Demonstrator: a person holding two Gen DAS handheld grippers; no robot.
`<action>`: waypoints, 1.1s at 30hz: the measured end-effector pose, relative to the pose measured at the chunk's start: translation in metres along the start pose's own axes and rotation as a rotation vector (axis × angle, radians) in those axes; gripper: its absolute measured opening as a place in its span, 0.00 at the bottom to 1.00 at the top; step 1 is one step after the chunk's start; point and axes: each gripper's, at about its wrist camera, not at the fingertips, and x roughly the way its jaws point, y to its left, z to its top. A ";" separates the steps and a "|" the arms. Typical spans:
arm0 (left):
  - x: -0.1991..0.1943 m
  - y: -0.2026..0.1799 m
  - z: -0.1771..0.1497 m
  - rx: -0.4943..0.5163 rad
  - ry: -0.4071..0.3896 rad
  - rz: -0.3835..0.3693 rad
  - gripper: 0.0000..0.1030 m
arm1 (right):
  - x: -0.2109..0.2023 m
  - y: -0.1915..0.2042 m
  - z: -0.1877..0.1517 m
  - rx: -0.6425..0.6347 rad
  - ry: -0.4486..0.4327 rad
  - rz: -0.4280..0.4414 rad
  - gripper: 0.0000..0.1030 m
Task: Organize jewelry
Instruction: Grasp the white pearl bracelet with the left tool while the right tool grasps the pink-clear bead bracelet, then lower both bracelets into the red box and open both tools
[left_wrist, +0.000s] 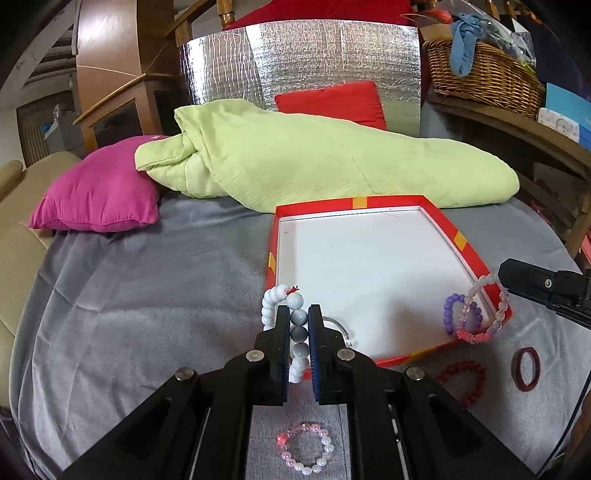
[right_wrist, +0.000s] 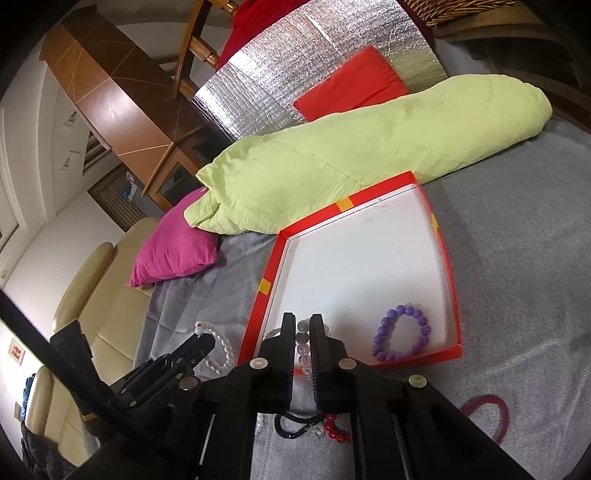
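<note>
Nearest the left wrist camera, a pink-and-white bead bracelet (left_wrist: 304, 448) lies on the grey blanket (left_wrist: 147, 295) under the left gripper (left_wrist: 299, 328), whose jaws are clamped on a white-and-grey bead bracelet (left_wrist: 298, 332) held off the blanket at the near-left corner of the red tray (left_wrist: 476, 254). The right gripper (right_wrist: 302, 345) is clenched on a clear bead bracelet (right_wrist: 303, 347) over the tray's near rim. A purple bead bracelet (right_wrist: 402, 332) lies inside the tray near that rim. A red bead bracelet (left_wrist: 465, 380) and dark red ring (left_wrist: 527, 368) rest on the blanket beside the tray. Beyond: a green quilt (left_wrist: 314, 162) and a magenta pillow (left_wrist: 99, 192).
</note>
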 end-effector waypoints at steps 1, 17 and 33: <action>0.001 0.000 0.001 0.004 -0.002 0.011 0.10 | 0.002 0.001 0.000 -0.002 -0.001 0.000 0.08; 0.000 0.007 0.010 -0.022 -0.048 0.090 0.10 | 0.018 0.011 0.002 -0.024 -0.006 0.007 0.08; -0.013 0.034 0.012 -0.072 -0.091 0.158 0.10 | 0.033 0.028 -0.002 -0.048 -0.006 0.029 0.09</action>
